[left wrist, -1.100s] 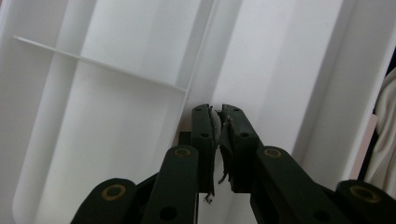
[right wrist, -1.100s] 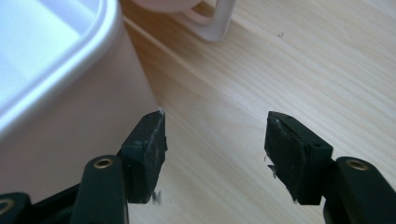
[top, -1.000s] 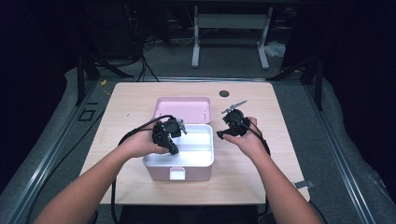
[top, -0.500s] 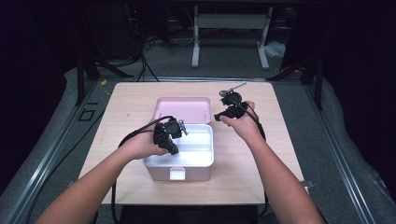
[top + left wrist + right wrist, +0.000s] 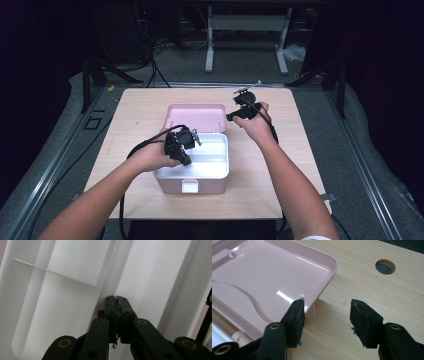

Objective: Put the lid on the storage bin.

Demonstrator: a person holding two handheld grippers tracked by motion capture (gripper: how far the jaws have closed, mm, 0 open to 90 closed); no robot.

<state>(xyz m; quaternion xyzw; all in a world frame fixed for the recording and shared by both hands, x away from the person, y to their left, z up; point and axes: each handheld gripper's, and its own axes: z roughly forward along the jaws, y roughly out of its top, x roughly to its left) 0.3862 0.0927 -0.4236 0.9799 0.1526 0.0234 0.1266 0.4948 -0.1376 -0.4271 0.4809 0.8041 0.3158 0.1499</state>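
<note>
A pink box [image 5: 172, 186] stands on the table with its pink lid [image 5: 195, 117] [image 5: 262, 277] lying open behind it. A white tray [image 5: 212, 162] [image 5: 62, 315] sits inside. My left gripper [image 5: 192, 139] [image 5: 116, 298] reaches into the tray from the left, and its jaws are shut on the tray's thin middle rib. My right gripper [image 5: 245, 95] [image 5: 327, 312] hovers over bare wood just off the lid's far right corner. It is open, its jaws have just been closing, and nothing lies between them.
The wooden table [image 5: 145, 110] has a round hole [image 5: 385, 266] beyond my right gripper. Bare wood lies left and right of the box. Cables trail from both grippers toward the person. Dark floor and metal stands lie past the table's far edge.
The right hand moved away from the person, from beside the box to the lid's far right corner. The left hand stayed in the tray.
</note>
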